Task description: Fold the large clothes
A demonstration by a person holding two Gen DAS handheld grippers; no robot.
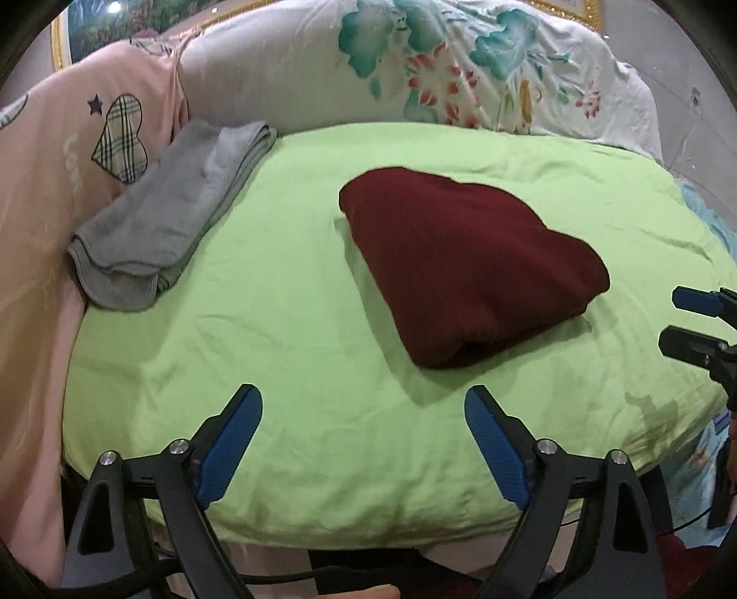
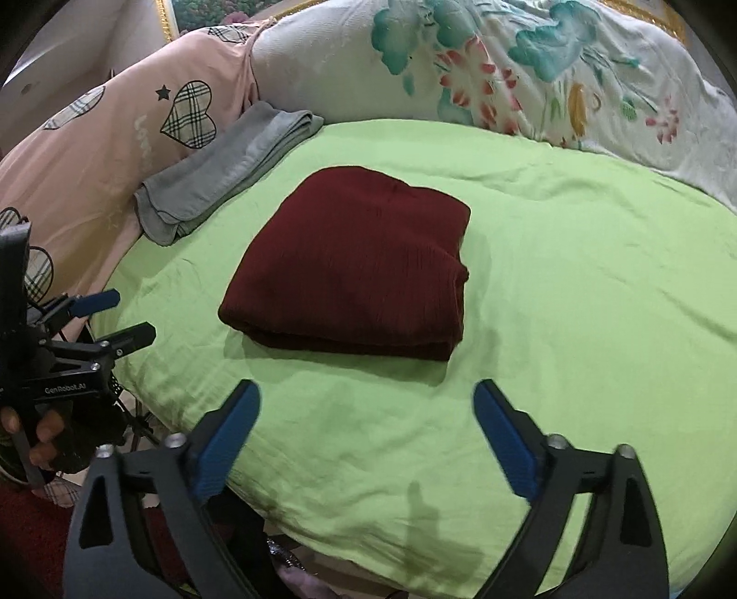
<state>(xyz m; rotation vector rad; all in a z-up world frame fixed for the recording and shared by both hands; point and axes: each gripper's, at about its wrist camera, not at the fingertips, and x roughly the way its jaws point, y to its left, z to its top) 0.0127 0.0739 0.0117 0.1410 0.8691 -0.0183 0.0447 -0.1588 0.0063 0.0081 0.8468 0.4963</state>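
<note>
Lay folded, a dark red garment, in a thick wad near the middle of the lime-green bed cover, touched by neither gripper. Sat at about twelve o'clock of the left gripper and a little toward eleven o'clock of the right gripper. Stood wide apart, both sets of jaws, nothing between the blue pads but bare cover. Showed only as two pad tips at three o'clock in the left wrist view, the right gripper, the rest cut off by the frame edge. Showed at nine o'clock in the right wrist view, the left gripper, with a hand half hidden behind its black frame. Rested at ten o'clock, just beside the pink quilt with plaid hearts, a folded grey cloth; whether towel or clothing could not be told. Bulked along the far edge a floral white quilt, hiding whatever lay behind it. Peeked above it a gilt picture frame, mostly cropped. Blurred into dark shapes at six o'clock, the space under the bed edge, not legible.
</note>
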